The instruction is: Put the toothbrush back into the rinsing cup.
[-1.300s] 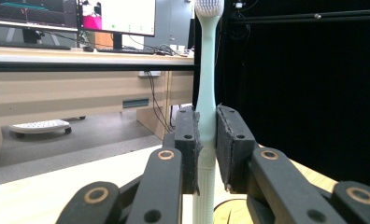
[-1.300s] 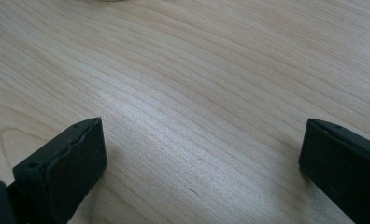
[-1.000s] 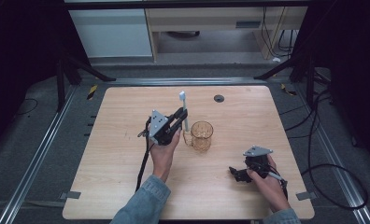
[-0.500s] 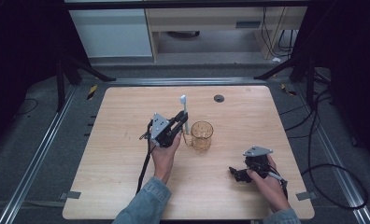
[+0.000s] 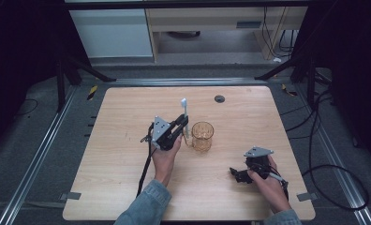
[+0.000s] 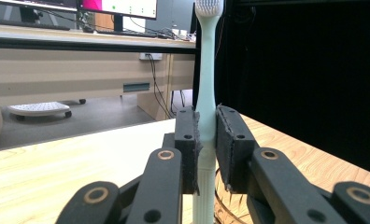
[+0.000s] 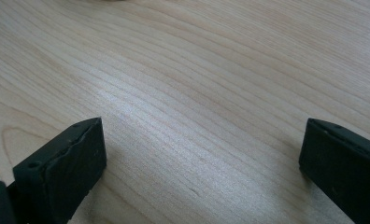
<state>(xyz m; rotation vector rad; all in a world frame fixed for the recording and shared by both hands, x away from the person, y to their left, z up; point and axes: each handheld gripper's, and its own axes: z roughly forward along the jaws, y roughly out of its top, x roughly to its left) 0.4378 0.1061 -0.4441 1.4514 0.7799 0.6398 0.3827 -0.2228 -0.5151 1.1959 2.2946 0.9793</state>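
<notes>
Here the left gripper [image 5: 183, 123] sits near the middle of the wooden worktop [image 5: 118, 112], its jaws pinched on the handle of a pale toothbrush [image 5: 185, 112] that stands upright with the bristle head on top. In the left gripper view the toothbrush [image 6: 205, 93] rises straight between the two black pads [image 6: 188, 140], which press its handle from both sides, and the ribbed lower part of the handle drops below them. Just beside the gripper, toward the worktop's right edge, stands an amber glass cup [image 5: 202, 136] with a patterned wall; the toothbrush is beside the cup, not inside it. The right gripper [image 5: 236, 173] rests low near the front right corner of the worktop, well apart from the cup, held in the person's right hand [image 5: 268, 180]. In the right gripper view its jaws stand spread wide with bare wood grain between them. A small dark round cap [image 5: 219, 98] lies near the far edge.
</notes>
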